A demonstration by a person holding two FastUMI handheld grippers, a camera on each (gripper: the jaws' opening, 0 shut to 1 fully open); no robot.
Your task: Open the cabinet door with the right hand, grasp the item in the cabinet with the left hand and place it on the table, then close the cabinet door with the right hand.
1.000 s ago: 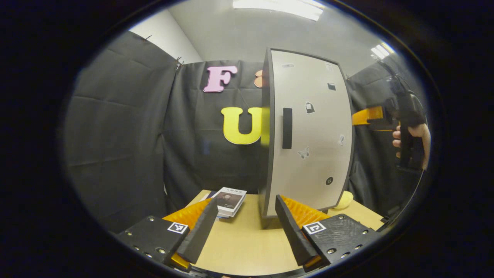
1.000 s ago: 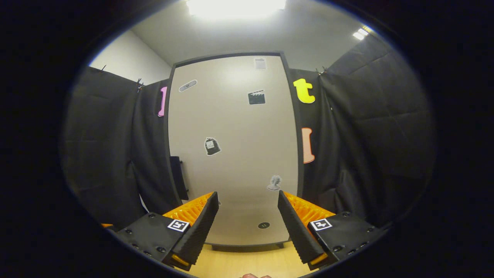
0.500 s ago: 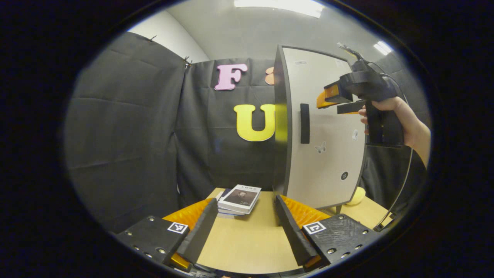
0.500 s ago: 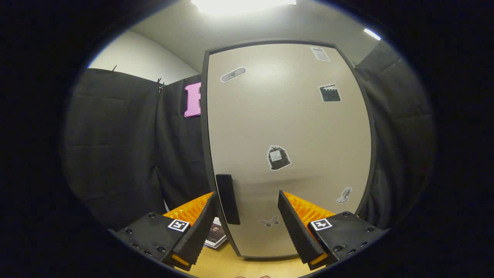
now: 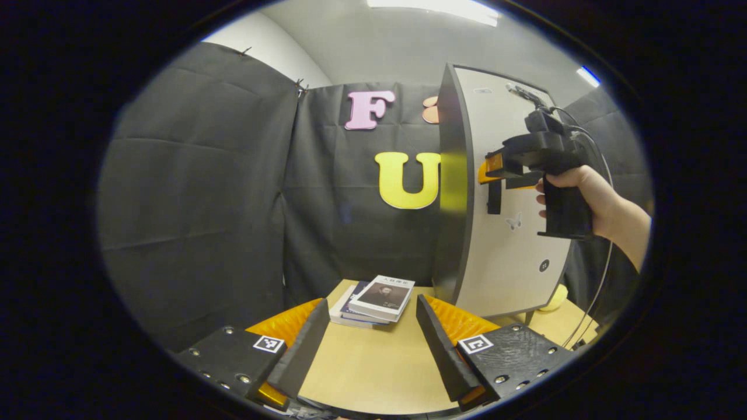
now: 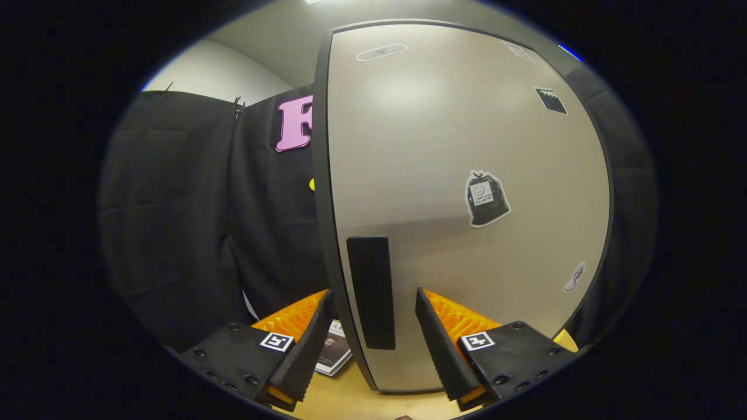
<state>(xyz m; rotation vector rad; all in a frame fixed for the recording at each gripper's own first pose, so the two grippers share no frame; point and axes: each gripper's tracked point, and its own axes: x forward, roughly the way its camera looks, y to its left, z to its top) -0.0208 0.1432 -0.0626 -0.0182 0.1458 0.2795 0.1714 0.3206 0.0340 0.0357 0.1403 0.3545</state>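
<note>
The cabinet stands on the table at the right, its beige door shut and dotted with small stickers. Whatever is inside is hidden behind the door. In the right gripper view the black vertical handle stands between the fingers of my right gripper, which is open. The left gripper view shows a hand holding that right gripper against the handle. My left gripper is open and holds nothing, low over the table in front of the cabinet's left edge.
A small stack of books lies on the wooden table left of the cabinet. A yellow object peeks out behind the cabinet's lower right corner. A cable hangs from the right gripper. Black cloth walls close the booth.
My right gripper has moved left and closer to the door, bringing the handle between its open fingers. My left gripper has stayed open while its view has swung left.
</note>
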